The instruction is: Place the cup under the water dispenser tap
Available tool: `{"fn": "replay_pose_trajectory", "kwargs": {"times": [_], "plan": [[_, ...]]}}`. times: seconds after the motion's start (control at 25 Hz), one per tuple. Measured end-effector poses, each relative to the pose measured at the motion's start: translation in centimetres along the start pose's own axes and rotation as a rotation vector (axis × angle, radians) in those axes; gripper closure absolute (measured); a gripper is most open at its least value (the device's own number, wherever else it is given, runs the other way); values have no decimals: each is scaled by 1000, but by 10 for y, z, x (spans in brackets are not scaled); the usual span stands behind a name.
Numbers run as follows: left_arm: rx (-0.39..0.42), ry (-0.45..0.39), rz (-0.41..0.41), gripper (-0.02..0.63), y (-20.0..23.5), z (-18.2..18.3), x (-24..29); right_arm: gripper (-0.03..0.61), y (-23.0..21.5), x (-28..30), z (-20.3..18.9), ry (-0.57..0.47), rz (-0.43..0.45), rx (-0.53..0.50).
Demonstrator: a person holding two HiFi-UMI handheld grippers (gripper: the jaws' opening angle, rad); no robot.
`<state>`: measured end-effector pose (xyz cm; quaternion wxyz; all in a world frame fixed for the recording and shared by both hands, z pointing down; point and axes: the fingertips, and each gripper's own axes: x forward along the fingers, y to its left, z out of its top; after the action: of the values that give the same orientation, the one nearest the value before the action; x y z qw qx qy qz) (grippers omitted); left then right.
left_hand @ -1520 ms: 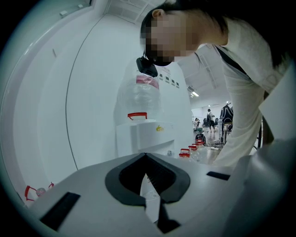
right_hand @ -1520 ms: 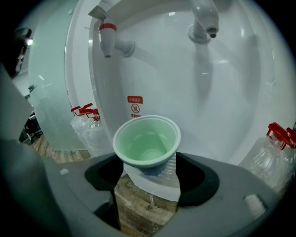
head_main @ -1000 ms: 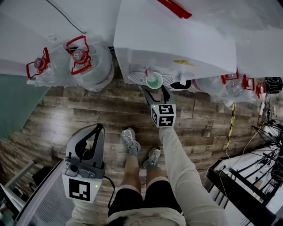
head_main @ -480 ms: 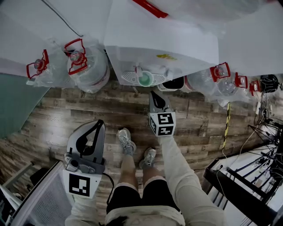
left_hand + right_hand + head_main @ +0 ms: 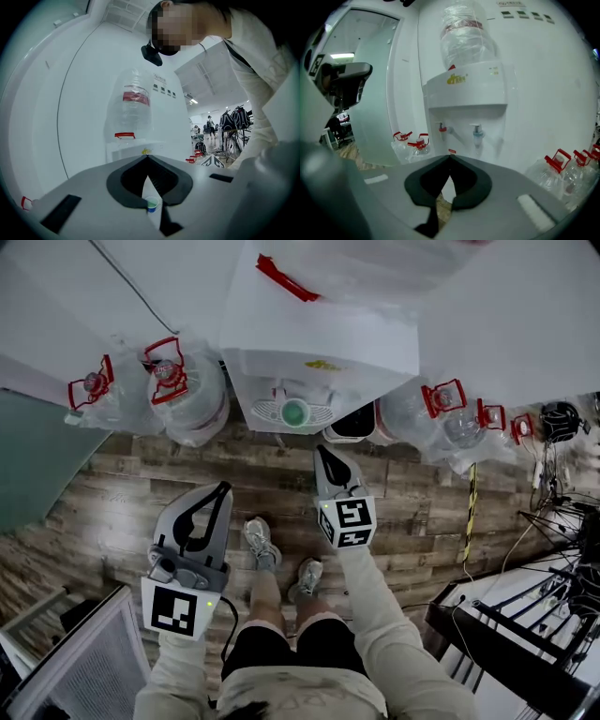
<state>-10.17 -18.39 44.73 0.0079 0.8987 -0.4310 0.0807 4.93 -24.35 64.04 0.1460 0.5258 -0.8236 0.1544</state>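
Cup (image 5: 295, 412) stands on drip tray (image 5: 265, 413) of water dispenser (image 5: 319, 352). Right tongs (image 5: 324, 452) closed tip to tip, empty, apart from cup. Left tongs (image 5: 222, 488) likewise closed, empty.

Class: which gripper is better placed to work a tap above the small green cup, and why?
Right, probably. The right gripper, shut and empty, points at the white water dispenser near the small green cup; the left gripper sits farther back, aside.

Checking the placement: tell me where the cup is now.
In the head view, the cup stands on the drip tray at the front of the water dispenser, top centre, just beyond the shut, empty right tongs and right of the floor bottles.
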Motion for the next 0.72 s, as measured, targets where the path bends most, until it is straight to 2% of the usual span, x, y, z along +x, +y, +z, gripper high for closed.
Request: {"fn": "replay_pose_trajectory", "kwargs": {"times": [0.44, 0.72], "plan": [[-47, -32, 7, 609, -23, 43, -15, 569, 21, -79, 74, -83, 41, -2], [-42, -40, 15, 609, -37, 75, -27, 569, 37, -127, 122, -130, 60, -82]]}}
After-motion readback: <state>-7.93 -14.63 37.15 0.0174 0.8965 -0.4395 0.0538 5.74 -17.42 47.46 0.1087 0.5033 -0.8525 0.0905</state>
